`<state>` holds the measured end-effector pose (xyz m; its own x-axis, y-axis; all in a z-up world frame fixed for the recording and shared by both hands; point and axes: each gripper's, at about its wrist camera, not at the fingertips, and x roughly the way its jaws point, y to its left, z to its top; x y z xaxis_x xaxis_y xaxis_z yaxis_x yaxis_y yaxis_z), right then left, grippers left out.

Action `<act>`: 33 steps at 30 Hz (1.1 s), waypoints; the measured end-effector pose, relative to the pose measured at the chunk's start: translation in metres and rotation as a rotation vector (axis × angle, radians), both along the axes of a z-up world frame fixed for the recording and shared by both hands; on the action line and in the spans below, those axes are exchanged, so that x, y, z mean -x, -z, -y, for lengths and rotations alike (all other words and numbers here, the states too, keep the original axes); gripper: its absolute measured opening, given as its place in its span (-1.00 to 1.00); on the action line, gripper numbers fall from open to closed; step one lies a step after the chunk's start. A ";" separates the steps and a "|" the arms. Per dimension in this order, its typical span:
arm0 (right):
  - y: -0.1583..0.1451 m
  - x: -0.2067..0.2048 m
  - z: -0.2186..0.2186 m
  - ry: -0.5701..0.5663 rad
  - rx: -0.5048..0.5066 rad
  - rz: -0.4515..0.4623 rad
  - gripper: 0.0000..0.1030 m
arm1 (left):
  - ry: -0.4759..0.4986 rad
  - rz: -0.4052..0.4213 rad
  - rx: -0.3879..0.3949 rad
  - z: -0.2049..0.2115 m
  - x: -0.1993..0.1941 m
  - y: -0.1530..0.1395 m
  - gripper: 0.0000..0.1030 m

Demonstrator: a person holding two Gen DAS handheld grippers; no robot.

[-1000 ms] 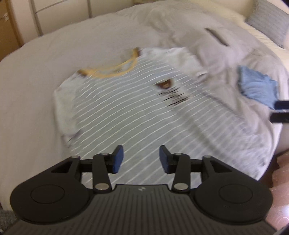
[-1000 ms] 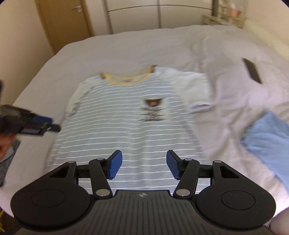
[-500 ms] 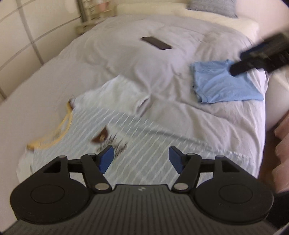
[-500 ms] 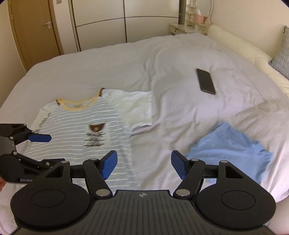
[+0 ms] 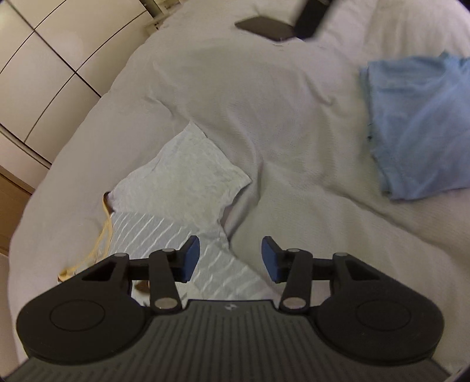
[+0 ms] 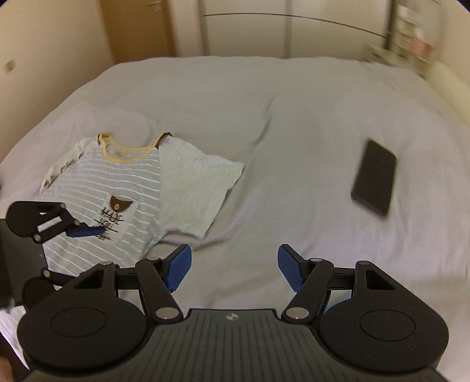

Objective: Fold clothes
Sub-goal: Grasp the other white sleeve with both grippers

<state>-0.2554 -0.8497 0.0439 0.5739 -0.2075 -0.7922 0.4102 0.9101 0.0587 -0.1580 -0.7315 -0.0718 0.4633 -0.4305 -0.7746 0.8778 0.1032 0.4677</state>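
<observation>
Left wrist view: left gripper (image 5: 230,258) hovers over the near edge of the striped t-shirt (image 5: 164,235), jaws apart, holding nothing. Its right sleeve (image 5: 188,179) lies spread flat on the bed (image 5: 264,117), likely laid out ready for a first fold. The blue garment (image 5: 417,126) sits far right, well apart, looks already folded and set aside. A phone (image 5: 264,26) lies at the far edge.

Right wrist view: right gripper (image 6: 235,271) is over bare bedding just right of the shirt, jaws wide apart, empty. The shirt lies face up at left, collar (image 6: 129,150) far, bear print (image 6: 117,204) showing. The left gripper shows at left above the print. No containers in view; everything rests straight on the bed. Folding of the shirt not yet begun, I judge.
</observation>
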 end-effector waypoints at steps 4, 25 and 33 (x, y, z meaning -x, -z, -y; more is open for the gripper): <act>0.010 -0.029 0.036 -0.098 0.005 -0.013 0.27 | 0.005 0.059 -0.021 0.038 -0.004 0.025 -0.19; 0.090 -0.205 0.108 -0.346 -0.017 -0.126 0.04 | 0.074 0.079 0.104 0.075 -0.047 0.087 -0.96; 0.143 -0.278 0.127 -0.535 -0.096 -0.206 0.04 | 0.022 0.057 0.175 0.066 -0.049 0.089 -0.96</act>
<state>0.0228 -0.9763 -0.0988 0.4112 0.1473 -0.8996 -0.0932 0.9885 0.1193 -0.1093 -0.7978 -0.1607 0.4938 -0.5667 -0.6595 0.8531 0.1686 0.4938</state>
